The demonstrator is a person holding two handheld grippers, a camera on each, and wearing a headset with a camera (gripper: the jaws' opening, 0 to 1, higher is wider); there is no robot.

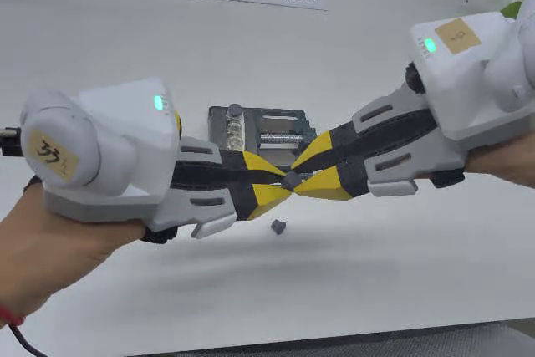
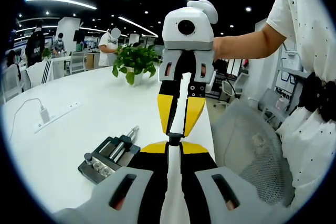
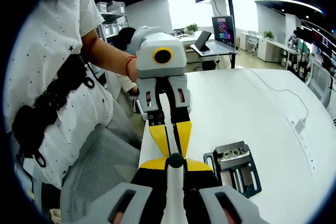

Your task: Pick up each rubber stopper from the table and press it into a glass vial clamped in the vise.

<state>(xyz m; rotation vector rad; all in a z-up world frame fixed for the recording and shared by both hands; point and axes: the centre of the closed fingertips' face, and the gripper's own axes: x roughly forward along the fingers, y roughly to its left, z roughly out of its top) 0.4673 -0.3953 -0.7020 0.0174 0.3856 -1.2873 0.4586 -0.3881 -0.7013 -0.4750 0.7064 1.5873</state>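
In the head view, your left gripper (image 1: 284,184) comes in from the left edge and your right gripper (image 1: 298,179) from the right. Their yellow tips meet at the centre on a small dark held stopper (image 1: 291,181). Just above them is the vise (image 1: 280,119), with a capped vial (image 1: 236,130) at its left end. A loose stopper (image 1: 278,226) lies on the white table (image 1: 376,273) just below the tips.

In the left gripper view, your left gripper's (image 2: 173,149) jaws are drawn together at bottom centre, nose to nose with the right gripper (image 2: 175,132). The vise (image 2: 107,158) sits at lower left.

In the right gripper view, your right gripper (image 3: 176,168) is pinched narrow on the held stopper (image 3: 176,160). The left gripper (image 3: 172,149) touches it from above, and you cannot tell whether that one grips it too. The vise (image 3: 237,167) is at lower right.
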